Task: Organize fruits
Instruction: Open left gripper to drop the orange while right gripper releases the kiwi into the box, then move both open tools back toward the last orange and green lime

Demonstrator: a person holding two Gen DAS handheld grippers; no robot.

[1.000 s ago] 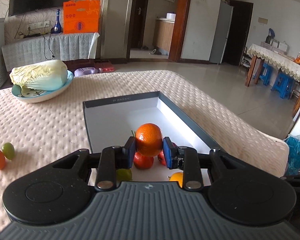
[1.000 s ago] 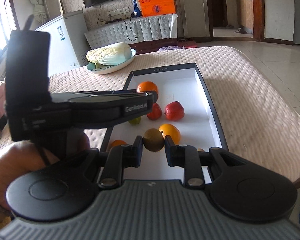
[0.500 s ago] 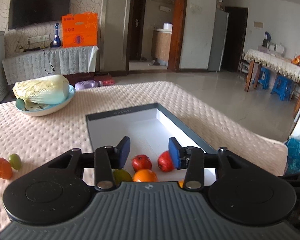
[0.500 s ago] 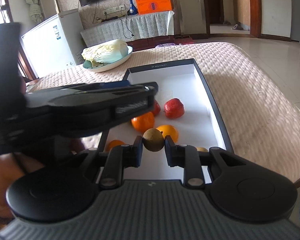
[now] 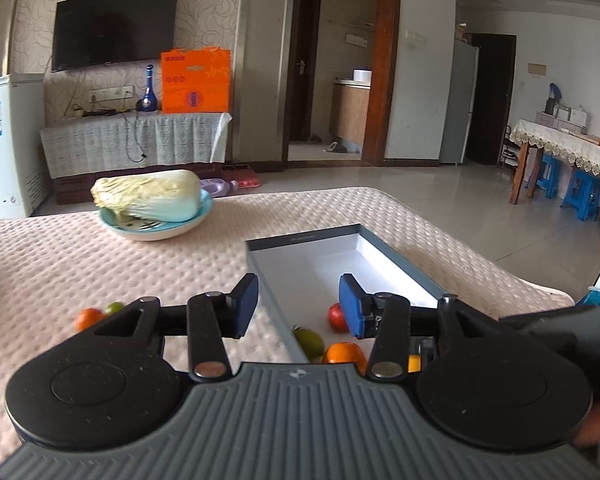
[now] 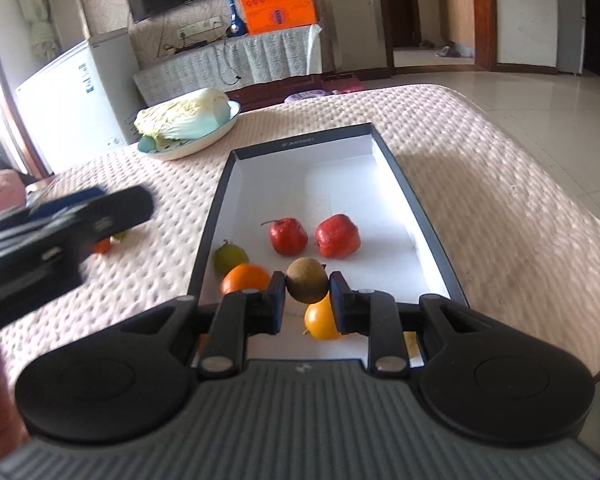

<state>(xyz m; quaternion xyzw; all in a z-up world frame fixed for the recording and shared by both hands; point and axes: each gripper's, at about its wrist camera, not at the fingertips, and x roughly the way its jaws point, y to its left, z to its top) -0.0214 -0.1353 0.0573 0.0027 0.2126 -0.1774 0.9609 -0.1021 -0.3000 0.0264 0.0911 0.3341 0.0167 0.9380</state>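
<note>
The right gripper (image 6: pixel 308 300) pinches a brown fruit (image 6: pixel 307 280) between its pads, holding it above the near end of the box (image 6: pixel 400 176), over a yellow-orange fruit (image 6: pixel 320 320) lying on the white floor. Just to the left in the box sit an orange (image 6: pixel 244 278) and, behind it, a green fruit (image 6: pixel 230 258) against the left wall; farther in lie two red fruits (image 6: pixel 288 236) (image 6: pixel 337 236) side by side, and the far half of the box is bare. The left gripper (image 5: pixel 298 306) hangs over the box's left wall with its jaws spread and nothing between them. On the padded table cover (image 5: pixel 100 272) to the left of the box, a small orange fruit (image 5: pixel 88 318) and a small green fruit (image 5: pixel 114 307) touch each other. Beyond, a cabbage (image 5: pixel 148 196) rests on a plate (image 5: pixel 160 232).
</note>
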